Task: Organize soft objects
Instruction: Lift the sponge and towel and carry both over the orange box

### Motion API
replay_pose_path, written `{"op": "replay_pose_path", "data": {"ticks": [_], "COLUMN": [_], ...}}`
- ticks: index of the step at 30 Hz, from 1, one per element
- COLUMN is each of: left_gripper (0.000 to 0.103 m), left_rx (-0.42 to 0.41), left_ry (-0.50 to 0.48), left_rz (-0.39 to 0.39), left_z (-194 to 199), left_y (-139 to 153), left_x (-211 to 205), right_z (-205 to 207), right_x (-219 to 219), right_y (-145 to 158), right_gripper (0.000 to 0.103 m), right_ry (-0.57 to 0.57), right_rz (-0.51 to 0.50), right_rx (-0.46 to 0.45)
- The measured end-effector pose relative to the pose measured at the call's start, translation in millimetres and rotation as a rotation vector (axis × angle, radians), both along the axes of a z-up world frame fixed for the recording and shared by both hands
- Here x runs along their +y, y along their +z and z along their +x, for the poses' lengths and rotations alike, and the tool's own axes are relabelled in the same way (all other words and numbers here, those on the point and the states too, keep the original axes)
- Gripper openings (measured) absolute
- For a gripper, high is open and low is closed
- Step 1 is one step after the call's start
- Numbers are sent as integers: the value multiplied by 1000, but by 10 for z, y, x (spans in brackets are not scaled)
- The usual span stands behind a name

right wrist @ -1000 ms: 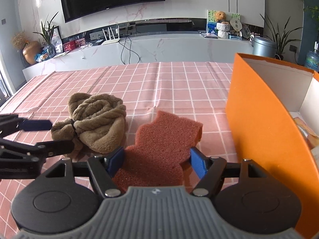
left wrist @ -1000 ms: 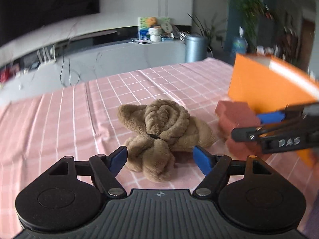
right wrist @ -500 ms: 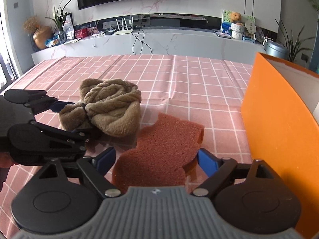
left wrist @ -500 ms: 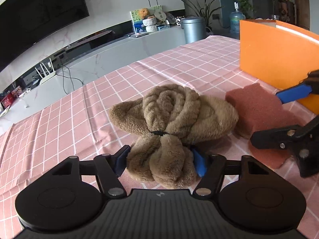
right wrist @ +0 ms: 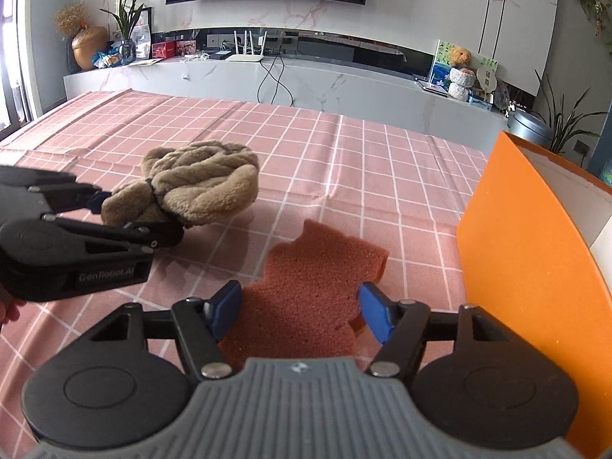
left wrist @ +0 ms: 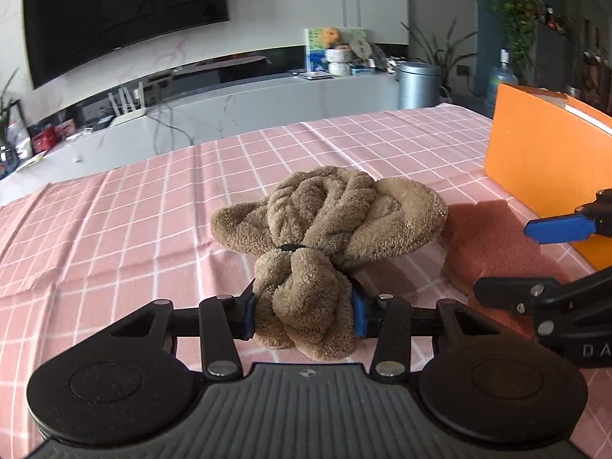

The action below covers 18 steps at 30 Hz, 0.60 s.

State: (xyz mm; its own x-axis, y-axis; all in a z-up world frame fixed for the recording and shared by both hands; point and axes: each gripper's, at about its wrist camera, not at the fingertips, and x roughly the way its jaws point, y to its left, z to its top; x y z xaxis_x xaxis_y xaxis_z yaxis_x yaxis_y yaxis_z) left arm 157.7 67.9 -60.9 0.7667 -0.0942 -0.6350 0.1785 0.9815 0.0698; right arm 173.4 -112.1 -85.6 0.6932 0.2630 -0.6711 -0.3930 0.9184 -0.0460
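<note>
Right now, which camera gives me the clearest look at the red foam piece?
The right wrist view: the red foam piece lies nearly whole between the right gripper pads. The left wrist view shows only part of it, behind the brown plush bundle and the right gripper's fingers.

One brown plush towel bundle (left wrist: 329, 229) left of the sponge, one reddish sponge (right wrist: 310, 287), one orange box (right wrist: 528, 267) right of it, two grippers

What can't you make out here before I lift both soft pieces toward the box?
- Orange box interior: both views, its near wall hides it.
- Red sponge near end: right wrist view, claw body covers it.
- Brown plush towel underside: hidden against the tablecloth.
</note>
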Motion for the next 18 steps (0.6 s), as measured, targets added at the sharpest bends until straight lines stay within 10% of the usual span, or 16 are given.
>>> {"op": "replay_pose_path", "data": {"ticks": [18], "left_gripper": [50], "left_rx": [-86], "left_ry": [69], "left_rz": [-88], "left_z": [-611], "left_y": [501], "left_x": [-96], "right_z": [-674], "right_x": [-259], "right_y": [521], "right_gripper": [65], "right_ry": [9], "right_rz": [9], "right_rx": [-197]}}
